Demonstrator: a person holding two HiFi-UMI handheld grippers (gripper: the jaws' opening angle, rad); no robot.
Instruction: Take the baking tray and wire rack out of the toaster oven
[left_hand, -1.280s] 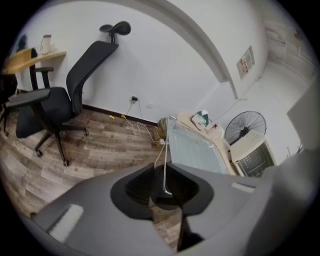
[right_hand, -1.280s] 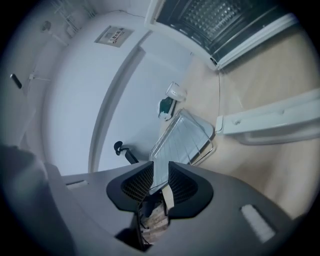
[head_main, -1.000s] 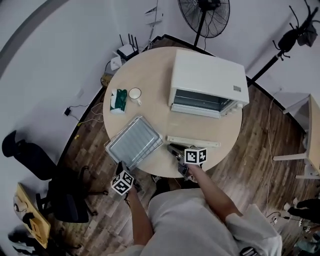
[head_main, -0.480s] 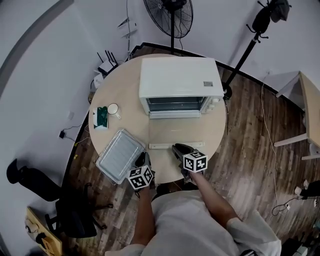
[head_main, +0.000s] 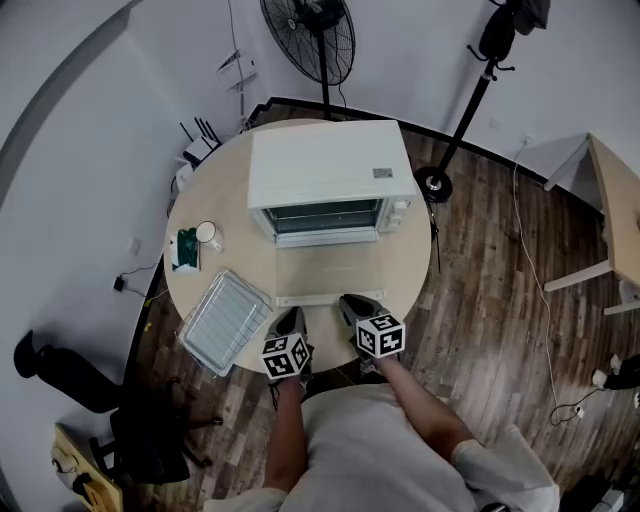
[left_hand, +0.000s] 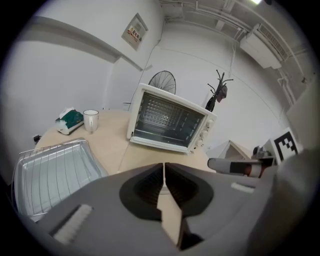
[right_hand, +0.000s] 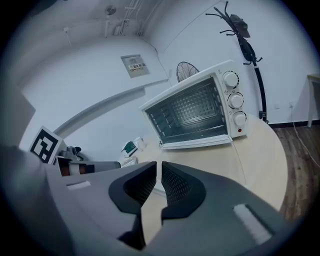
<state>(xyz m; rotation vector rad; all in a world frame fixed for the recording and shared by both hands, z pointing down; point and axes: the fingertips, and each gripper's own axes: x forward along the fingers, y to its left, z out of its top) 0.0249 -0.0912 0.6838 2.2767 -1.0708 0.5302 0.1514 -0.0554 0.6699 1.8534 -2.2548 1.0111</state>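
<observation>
The white toaster oven (head_main: 325, 165) stands at the back of the round table, its glass door folded down flat with the handle bar (head_main: 330, 298) toward me. The baking tray (head_main: 222, 320), with the wire rack lying in it, rests on the table's front left, also in the left gripper view as the tray (left_hand: 50, 175). My left gripper (head_main: 290, 322) hovers just right of the tray. Its jaws have just been closing and are shut with nothing between them (left_hand: 164, 165). My right gripper (head_main: 352, 305) sits at the door's front edge. Its jaws (right_hand: 159, 164) have also been closing, and are shut and empty.
A white mug (head_main: 208, 233) and a green tissue pack (head_main: 186, 248) sit at the table's left side. A standing fan (head_main: 308, 35) and a coat stand (head_main: 480, 50) are behind the table. A black office chair (head_main: 60, 370) is on the floor at the left.
My left gripper has swung from the tray's near corner to the right, to the front of the oven door. The right gripper shifted slightly. The tray stays on the table.
</observation>
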